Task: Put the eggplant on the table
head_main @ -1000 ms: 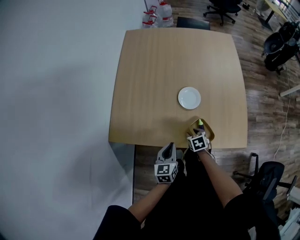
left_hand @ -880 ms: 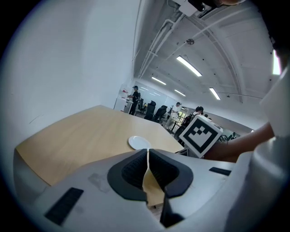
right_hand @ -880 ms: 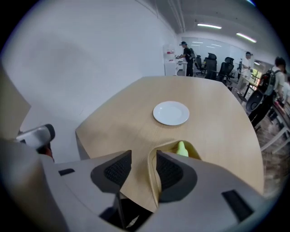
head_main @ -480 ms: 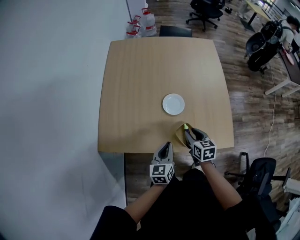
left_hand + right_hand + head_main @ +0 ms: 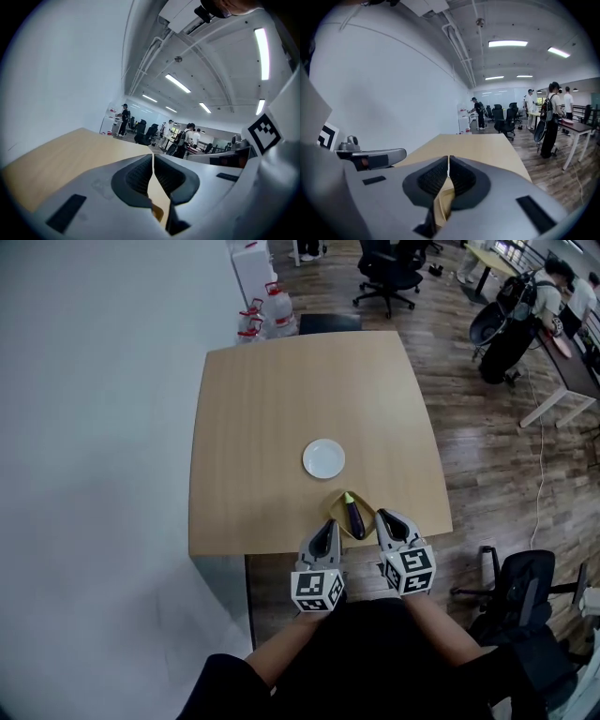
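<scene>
Since the eggplant (image 5: 354, 518) lies on a yellow sheet (image 5: 335, 510) on the table (image 5: 281, 409) just ahead, the left gripper (image 5: 328, 527) is closed and the right gripper (image 5: 385, 518) is closing, both empty.

Wooden table (image 5: 281, 409): white plate (image 5: 323, 458) centre; yellow wrapper (image 5: 336, 512) bearing eggplant (image 5: 355, 518) at near edge.

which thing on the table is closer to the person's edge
The eggplant, dark purple with a green tip, lying on a yellowish sheet right at that edge. The white plate sits farther in, near the table's middle.
</scene>
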